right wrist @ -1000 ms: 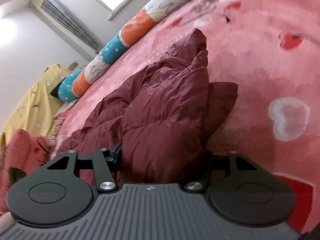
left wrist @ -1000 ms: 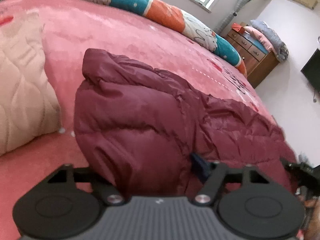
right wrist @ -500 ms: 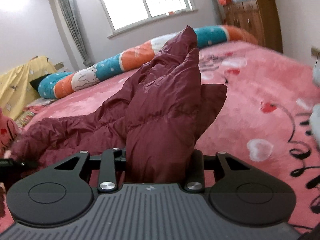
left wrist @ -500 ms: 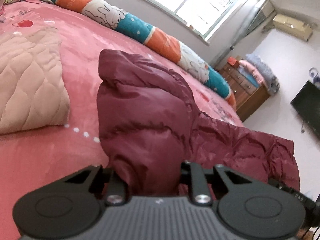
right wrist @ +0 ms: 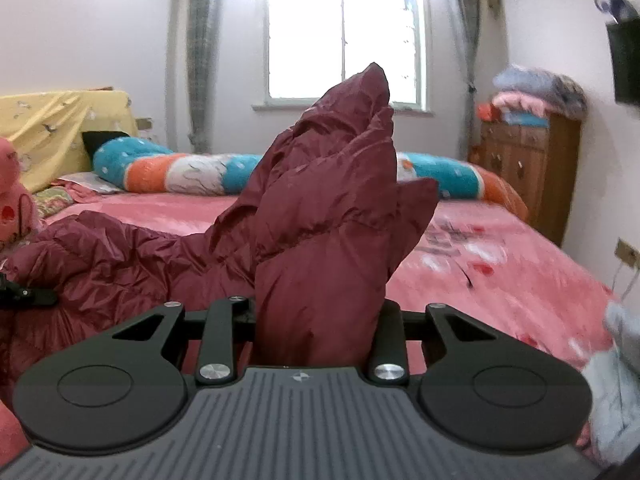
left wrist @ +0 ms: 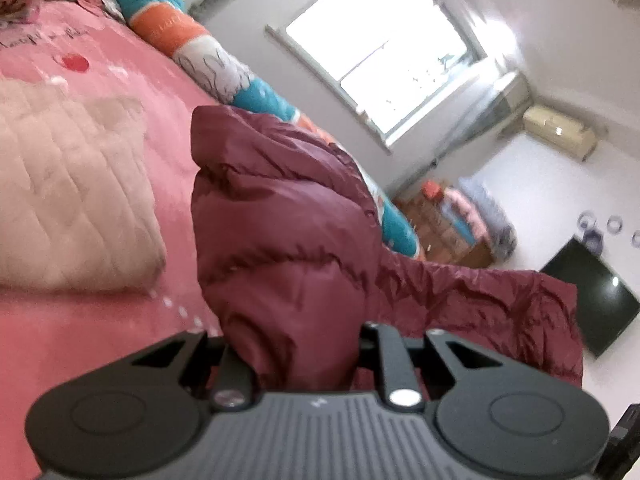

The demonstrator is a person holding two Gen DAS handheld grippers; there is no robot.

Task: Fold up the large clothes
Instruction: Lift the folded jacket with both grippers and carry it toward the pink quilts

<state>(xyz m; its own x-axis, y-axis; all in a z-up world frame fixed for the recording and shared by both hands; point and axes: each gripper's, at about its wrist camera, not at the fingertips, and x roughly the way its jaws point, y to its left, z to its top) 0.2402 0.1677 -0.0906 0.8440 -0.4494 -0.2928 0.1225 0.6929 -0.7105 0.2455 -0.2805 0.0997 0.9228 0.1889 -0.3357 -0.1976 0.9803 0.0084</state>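
**Maroon puffer jacket pinched at both ends**

Maroon quilted fabric of the puffer jacket bunches up from each claw. The left claw pinches one end; the right claw, whose jaws have just been closing, pinches the other. The middle sags toward the pink bed, near its front edge.

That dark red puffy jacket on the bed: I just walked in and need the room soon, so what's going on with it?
A person is folding the dark red puffy jacket with two handheld grippers. The left gripper and right gripper have each just closed on a bunch of its fabric. The gripped parts are lifted above the pink bedspread; no fold is laid down yet.
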